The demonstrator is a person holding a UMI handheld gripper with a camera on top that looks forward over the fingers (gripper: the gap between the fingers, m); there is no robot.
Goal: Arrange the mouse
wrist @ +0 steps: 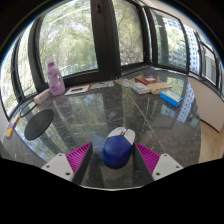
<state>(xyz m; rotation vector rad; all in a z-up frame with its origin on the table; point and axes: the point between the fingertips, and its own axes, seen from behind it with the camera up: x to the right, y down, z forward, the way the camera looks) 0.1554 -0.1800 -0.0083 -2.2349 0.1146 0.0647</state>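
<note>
From the gripper view we only get the top of the mouse [118,150]: it's a blue one with a white or grey part at its far end, and its near end drops out of sight at the bottom, so we can't tell how it sits on the table there. It's between the two fingers, whose pink pads [78,157] are spread wide with a clear gap on either side of the mouse, so the gripper [113,158] is open around it, not pinching it. The stuff further back is hard to read (small and bent by the lens): a purple bottle [56,78] standing upright off to the left, a flat dark round thing [38,125] nearer on that side, some flat paper or card [78,89] just beside the bottle, and a stack that looks like books [148,83] well off to the right, with something blue [171,98] near it that we can't identify. Between the mouse and all that there's a big open stretch of tabletop. The table [100,112] itself is dark and glossy, throwing back reflections of the windows [75,35], which wrap around the far side of the room with trees outside.
</note>
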